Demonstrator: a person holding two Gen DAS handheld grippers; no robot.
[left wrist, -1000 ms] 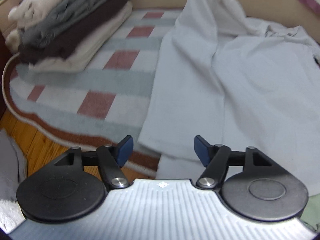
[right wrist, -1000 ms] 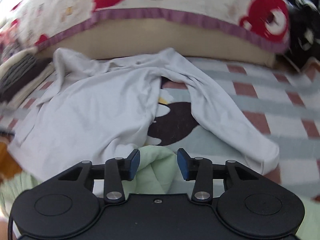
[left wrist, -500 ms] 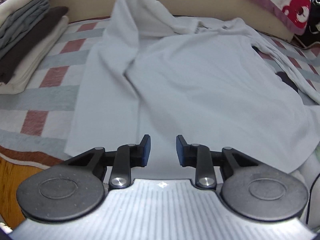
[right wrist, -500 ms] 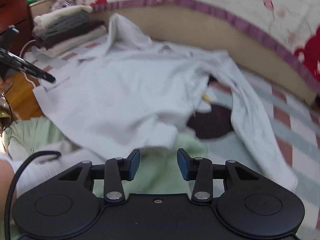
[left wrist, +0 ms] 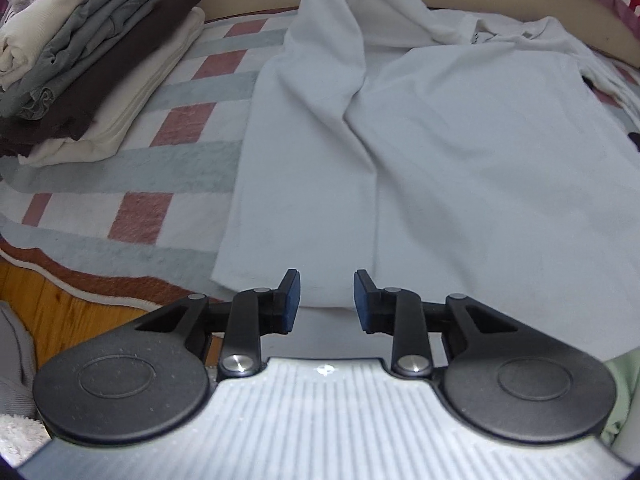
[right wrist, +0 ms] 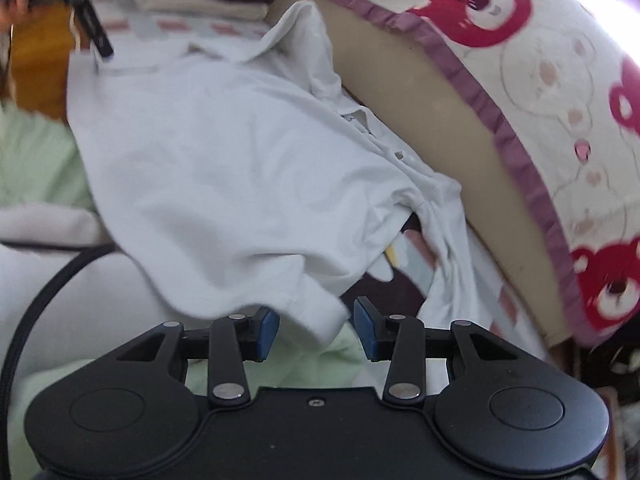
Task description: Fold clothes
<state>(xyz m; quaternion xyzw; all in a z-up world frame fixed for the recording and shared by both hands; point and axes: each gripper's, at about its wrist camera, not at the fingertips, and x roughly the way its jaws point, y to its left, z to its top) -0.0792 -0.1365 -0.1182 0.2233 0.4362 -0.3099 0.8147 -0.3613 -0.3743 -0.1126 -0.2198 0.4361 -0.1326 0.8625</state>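
Observation:
A white polo shirt (left wrist: 460, 160) lies spread on a checked blanket (left wrist: 140, 208), collar toward the far bed edge. My left gripper (left wrist: 326, 300) hovers over the shirt's near left hem. Its jaws are narrow and opening, and the pads press on nothing. In the right wrist view the same shirt (right wrist: 240, 168) fills the middle. Its near corner hangs just ahead of my right gripper (right wrist: 316, 330), which is open with the cloth edge in the gap, untouched. The left gripper (right wrist: 96, 40) also shows at the shirt's far corner, held by a hand.
A stack of folded clothes (left wrist: 88, 72) sits at the blanket's left. Wooden floor (left wrist: 72, 312) shows beyond the blanket's edge. A pale green garment (right wrist: 36, 160) lies under the shirt's near side. A bear-print quilt (right wrist: 560, 60) drapes the bed edge. A black cable (right wrist: 40, 292) trails left.
The left jaws narrowed from wide apart, and that gripper shifted along the shirt's hem. The right view rolled strongly and the right gripper closed in on the shirt's near corner.

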